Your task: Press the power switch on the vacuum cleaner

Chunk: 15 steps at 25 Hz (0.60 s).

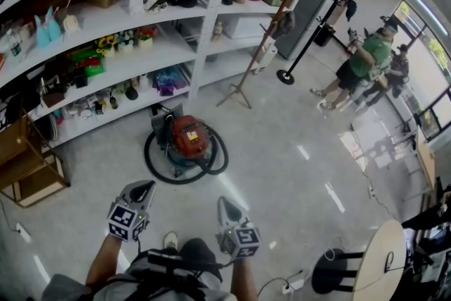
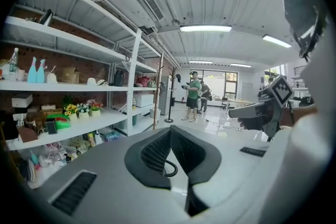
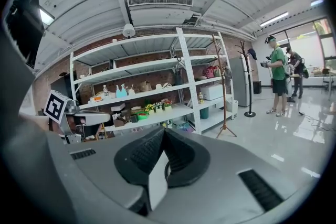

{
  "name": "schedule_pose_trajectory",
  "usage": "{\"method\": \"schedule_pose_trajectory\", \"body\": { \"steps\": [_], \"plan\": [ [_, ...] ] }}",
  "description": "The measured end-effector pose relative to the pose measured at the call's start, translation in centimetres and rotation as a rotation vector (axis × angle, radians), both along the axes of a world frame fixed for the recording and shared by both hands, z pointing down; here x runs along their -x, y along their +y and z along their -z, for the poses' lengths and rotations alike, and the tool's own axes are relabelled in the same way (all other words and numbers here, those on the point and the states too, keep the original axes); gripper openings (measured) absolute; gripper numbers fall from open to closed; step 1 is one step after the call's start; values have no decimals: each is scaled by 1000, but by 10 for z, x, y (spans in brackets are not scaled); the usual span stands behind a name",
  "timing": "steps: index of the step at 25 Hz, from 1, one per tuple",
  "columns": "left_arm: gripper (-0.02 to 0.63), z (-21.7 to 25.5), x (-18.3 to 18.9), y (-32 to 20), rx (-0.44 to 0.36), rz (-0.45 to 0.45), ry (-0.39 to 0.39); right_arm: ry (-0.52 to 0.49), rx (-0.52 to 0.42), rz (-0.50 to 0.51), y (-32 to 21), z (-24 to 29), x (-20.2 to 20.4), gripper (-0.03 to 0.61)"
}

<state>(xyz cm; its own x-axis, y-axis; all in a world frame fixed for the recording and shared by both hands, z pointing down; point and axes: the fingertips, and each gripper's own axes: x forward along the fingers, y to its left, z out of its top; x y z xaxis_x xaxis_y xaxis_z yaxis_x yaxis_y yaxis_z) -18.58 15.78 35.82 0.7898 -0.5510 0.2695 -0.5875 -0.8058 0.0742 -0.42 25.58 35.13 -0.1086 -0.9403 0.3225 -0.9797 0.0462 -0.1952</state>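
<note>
Red-topped vacuum cleaner (image 1: 188, 137) upright on pale floor, dark teal lower body, black hose (image 1: 158, 167) looped in ring around base, just in front of white shelving's bottom shelf, well apart from both grippers, power switch too small to make out

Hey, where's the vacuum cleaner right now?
In the head view, the red-topped round vacuum cleaner sits on the pale floor centre-left, ringed by its black hose, just before the white shelving.
</note>
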Motion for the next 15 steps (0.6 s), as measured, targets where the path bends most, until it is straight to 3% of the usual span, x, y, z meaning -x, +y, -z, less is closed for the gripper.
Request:
{"method": "schedule_pose_trajectory", "body": {
  "steps": [8, 15],
  "plan": [
    [8, -4, -23, -25, 11, 4, -5, -5, 9, -7, -27, -2, -29, 11],
    [8, -6, -52, -67, 2, 32, -19, 8, 6, 50, -81, -4, -57, 12]
  ]
}}
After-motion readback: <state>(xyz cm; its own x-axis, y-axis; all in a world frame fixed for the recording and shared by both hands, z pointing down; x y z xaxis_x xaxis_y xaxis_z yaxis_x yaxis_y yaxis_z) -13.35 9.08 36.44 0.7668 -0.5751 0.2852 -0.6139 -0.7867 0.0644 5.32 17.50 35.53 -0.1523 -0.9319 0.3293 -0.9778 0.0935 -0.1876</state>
